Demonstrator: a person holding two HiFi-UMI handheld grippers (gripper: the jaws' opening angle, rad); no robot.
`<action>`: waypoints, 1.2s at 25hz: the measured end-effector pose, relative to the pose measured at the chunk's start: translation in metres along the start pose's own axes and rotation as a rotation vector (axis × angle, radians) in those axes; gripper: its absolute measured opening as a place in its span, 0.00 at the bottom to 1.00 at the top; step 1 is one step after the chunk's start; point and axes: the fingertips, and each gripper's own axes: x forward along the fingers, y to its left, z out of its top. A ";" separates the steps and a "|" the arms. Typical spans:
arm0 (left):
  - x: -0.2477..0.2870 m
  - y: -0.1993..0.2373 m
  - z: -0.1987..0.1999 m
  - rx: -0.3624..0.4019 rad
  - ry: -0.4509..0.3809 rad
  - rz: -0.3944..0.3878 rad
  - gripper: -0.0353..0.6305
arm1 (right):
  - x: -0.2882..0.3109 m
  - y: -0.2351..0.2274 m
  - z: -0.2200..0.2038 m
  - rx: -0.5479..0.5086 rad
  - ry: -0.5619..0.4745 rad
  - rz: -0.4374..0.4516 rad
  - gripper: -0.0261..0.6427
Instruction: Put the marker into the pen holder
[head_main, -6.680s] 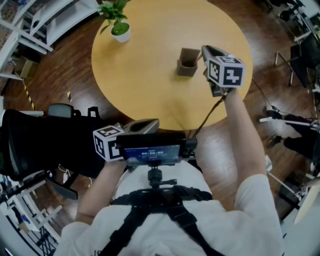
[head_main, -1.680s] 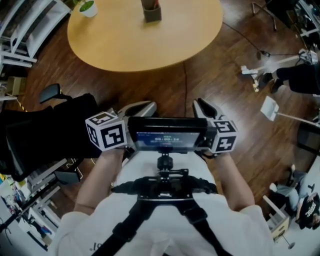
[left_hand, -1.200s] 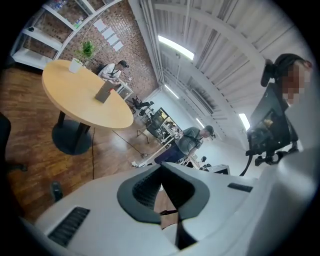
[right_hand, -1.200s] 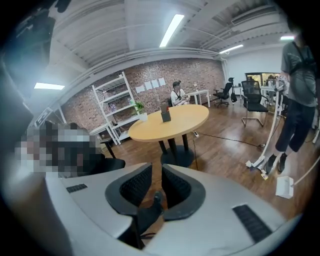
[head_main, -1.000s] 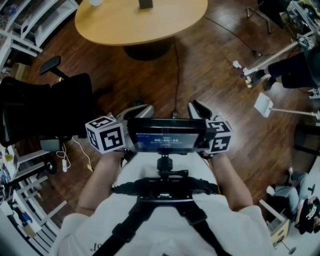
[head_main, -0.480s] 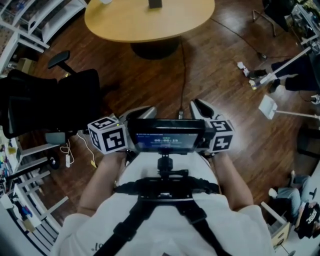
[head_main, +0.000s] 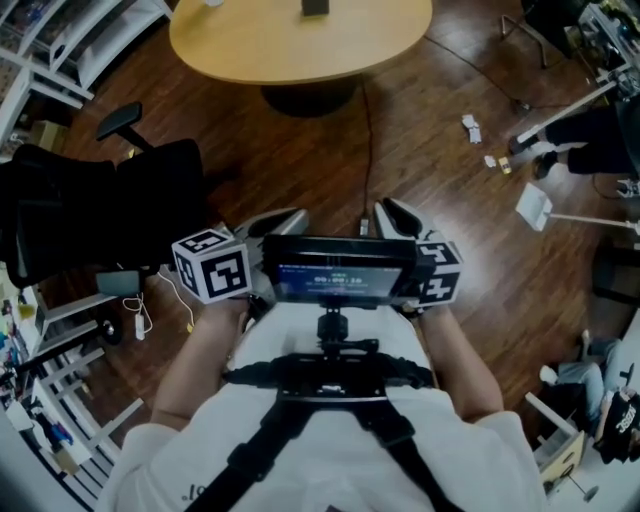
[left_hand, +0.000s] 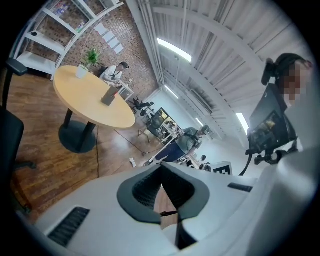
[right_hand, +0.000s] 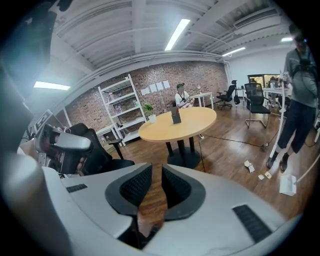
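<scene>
The round wooden table (head_main: 300, 50) stands far ahead, across bare floor. On it is the dark pen holder (head_main: 315, 7), also small in the right gripper view (right_hand: 176, 117) and the left gripper view (left_hand: 109, 96). The marker cannot be made out at this distance. My left gripper (head_main: 278, 218) and right gripper (head_main: 392, 212) are held close to the chest, one at each side of the chest-mounted screen (head_main: 338, 280). The left gripper (left_hand: 161, 172) has its pads meeting at the tips. The right gripper (right_hand: 157, 175) shows only a thin slit. Both are empty.
A black office chair (head_main: 100, 200) stands at the left. A cable (head_main: 368, 130) runs across the floor from the table. Paper scraps (head_main: 470, 125) and a dustpan (head_main: 535, 205) lie at the right, near a standing person (right_hand: 300, 100). White shelves (right_hand: 117, 112) line the back wall.
Nearly seven seconds ago the right gripper was over the table beside the pen holder. Since then I have backed away and both grippers rest at the screen; the last half second shows almost no shift.
</scene>
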 end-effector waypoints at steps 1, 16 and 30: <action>0.000 0.001 0.003 0.005 0.003 -0.004 0.04 | 0.001 -0.001 0.001 0.000 -0.001 -0.002 0.15; 0.002 0.006 0.013 0.004 0.013 -0.040 0.04 | 0.011 0.002 0.015 0.000 -0.021 -0.029 0.06; 0.004 0.008 0.015 0.006 0.031 -0.041 0.04 | 0.013 0.010 0.028 0.004 -0.008 -0.056 0.05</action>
